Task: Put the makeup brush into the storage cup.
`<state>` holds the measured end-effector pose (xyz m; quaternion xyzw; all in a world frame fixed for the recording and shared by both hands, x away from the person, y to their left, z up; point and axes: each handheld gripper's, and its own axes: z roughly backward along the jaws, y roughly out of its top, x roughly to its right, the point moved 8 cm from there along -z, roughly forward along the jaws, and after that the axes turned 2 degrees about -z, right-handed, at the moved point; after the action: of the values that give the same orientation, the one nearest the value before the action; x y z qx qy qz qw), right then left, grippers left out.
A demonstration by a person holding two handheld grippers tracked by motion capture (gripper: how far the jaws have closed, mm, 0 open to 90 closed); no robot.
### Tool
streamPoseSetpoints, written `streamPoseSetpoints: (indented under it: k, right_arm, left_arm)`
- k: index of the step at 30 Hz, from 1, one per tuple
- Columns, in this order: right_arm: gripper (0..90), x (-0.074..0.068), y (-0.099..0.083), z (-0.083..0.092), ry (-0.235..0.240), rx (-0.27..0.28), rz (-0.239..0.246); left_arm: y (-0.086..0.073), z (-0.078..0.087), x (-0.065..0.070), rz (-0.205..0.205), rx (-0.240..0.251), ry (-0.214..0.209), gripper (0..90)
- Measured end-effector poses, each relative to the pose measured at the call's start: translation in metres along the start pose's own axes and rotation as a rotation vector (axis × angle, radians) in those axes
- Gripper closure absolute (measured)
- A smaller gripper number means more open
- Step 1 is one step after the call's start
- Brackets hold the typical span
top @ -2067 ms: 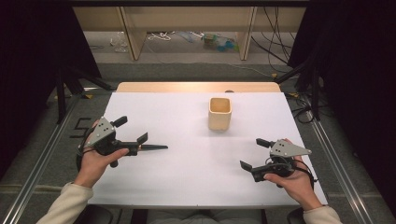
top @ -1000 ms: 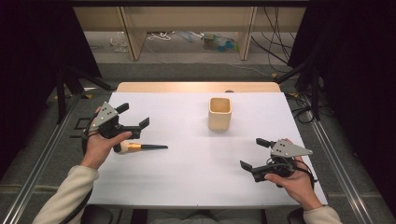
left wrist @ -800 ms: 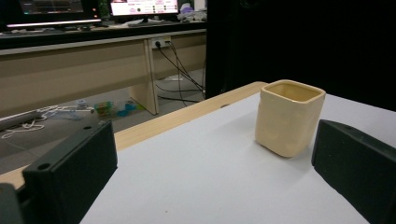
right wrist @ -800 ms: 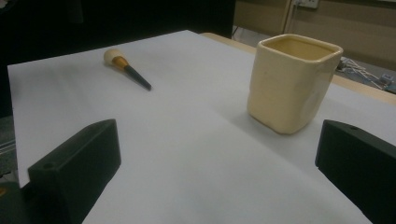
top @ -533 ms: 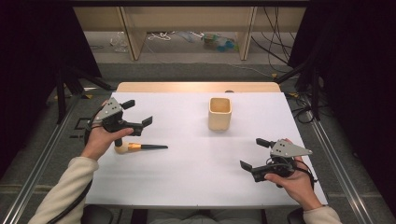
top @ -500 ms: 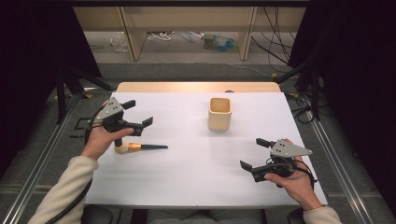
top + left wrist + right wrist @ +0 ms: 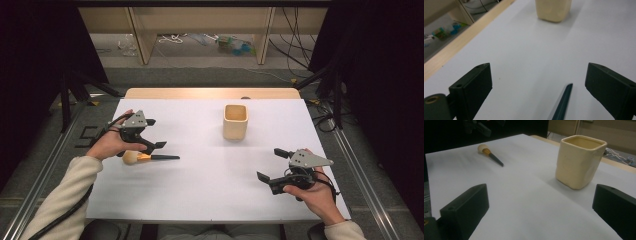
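A small brush (image 7: pixel 145 157) with a cream round head, gold collar and dark handle lies flat on the white table (image 7: pixel 210 200) at the left. My left gripper (image 7: pixel 156 133) hovers just behind and over it, open, and its jaws have just been closing a little. In the left gripper view (image 7: pixel 539 82) the handle tip (image 7: pixel 564 100) lies on the table between the jaws, nearer the right one, and touches neither. A cream square cup (image 7: pixel 235 121) stands upright at the centre back. My right gripper (image 7: pixel 271 165) rests open and empty at the front right, facing the cup (image 7: pixel 580 161) and the brush (image 7: pixel 490 153).
A wooden strip (image 7: pixel 210 93) runs along the table's far edge. Beyond it are furniture legs, cables and small clutter on the floor. Metal rails (image 7: pixel 360 165) border the table on both sides.
My left gripper has shifted slightly right and sunk toward the brush. The brush, the cup and the right gripper have stayed where they were.
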<state>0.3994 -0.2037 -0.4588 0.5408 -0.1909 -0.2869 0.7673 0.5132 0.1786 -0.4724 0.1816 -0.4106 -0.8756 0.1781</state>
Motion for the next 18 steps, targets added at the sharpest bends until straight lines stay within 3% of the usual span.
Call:
streamPoseSetpoints:
  k: [1, 4, 5, 6, 8, 18]
  right_arm:
    - [1.6, 0.000, 0.000, 0.000, -0.001, 0.001, 0.001]
    - [1.6, 0.000, -0.001, 0.001, 0.002, -0.011, -0.001]
    - [1.6, 0.000, -0.001, 0.001, 0.002, -0.013, -0.003]
    - [1.7, -0.001, -0.001, 0.001, 0.004, -0.013, -0.004]
    - [1.7, 0.000, -0.002, 0.002, -0.005, -0.031, -0.001]
    - [1.8, 0.000, -0.001, -0.001, -0.003, -0.008, -0.007]
  left_arm:
    - [0.000, 0.000, 0.000, 0.000, 0.000, 0.000, 7.0]
    - [-0.011, -0.002, -0.001, -0.056, -0.100, -0.035, 8.5]
    - [-0.019, -0.003, 0.000, -0.077, -0.166, -0.054, 8.5]
    - [-0.019, -0.003, 0.000, -0.077, -0.166, -0.054, 9.1]
    - [-0.027, -0.002, 0.000, -0.117, -0.239, -0.086, 9.7]
    - [-0.043, -0.006, 0.005, -0.137, -0.342, -0.119, 12.0]
